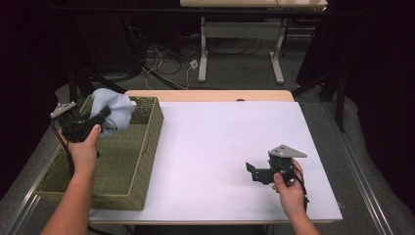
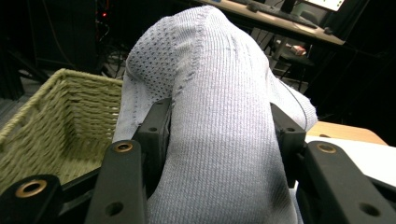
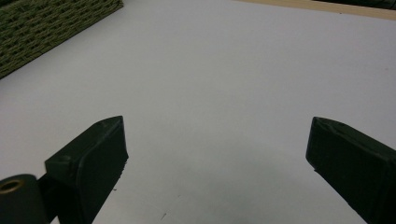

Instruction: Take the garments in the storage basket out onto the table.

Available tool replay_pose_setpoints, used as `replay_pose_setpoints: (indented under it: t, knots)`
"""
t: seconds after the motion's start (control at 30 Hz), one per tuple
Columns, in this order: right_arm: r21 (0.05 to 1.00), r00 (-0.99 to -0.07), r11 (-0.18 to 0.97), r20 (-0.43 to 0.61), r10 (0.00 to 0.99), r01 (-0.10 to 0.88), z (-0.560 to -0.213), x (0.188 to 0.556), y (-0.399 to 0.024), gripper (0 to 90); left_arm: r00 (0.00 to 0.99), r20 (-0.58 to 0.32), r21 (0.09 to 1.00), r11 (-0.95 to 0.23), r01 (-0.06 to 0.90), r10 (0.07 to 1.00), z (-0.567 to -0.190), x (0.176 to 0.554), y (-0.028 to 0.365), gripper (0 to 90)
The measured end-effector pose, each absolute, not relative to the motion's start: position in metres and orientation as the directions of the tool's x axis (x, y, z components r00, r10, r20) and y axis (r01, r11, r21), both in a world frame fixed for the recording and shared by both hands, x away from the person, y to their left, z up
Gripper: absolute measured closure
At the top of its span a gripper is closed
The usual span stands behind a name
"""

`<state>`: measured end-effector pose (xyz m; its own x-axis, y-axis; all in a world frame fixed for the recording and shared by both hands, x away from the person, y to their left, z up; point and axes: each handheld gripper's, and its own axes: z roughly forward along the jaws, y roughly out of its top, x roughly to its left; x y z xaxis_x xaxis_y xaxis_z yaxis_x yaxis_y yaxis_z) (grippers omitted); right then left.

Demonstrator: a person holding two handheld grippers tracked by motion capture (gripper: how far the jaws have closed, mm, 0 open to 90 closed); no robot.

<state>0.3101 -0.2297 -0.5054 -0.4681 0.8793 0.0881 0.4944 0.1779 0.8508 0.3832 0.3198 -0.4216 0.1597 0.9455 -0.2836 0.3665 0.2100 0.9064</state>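
Note:
A pale blue-grey knitted garment (image 1: 112, 110) is bunched up over the far end of the woven basket (image 1: 125, 166) at the table's left. My left gripper (image 1: 100, 115) is shut on it, lifted above the basket. In the left gripper view the ribbed garment (image 2: 219, 121) bulges between the two black fingers (image 2: 154, 135) and hides what lies beyond. My right gripper (image 1: 252, 171) rests low over the white tabletop (image 1: 215, 142) at the right front, open, with nothing between its fingers (image 3: 93, 158).
The olive woven basket (image 2: 60, 121) takes up the table's left side, and its corner (image 3: 51, 23) lies far left of my right gripper. A wooden strip (image 1: 210, 94) edges the far side. A desk frame and cables stand on the floor beyond.

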Motion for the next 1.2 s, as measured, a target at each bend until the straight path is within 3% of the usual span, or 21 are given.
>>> replay_pose_setpoints:
  t: [1.2]
  knots:
    - [0.848, -0.464, 0.177, 0.090, 0.881, 0.499, -0.504, 0.308, -0.230, 5.1, 0.386, -0.266, 0.940, 0.148, 0.308, 0.883, -0.404, 0.331, 0.246, 52.3]
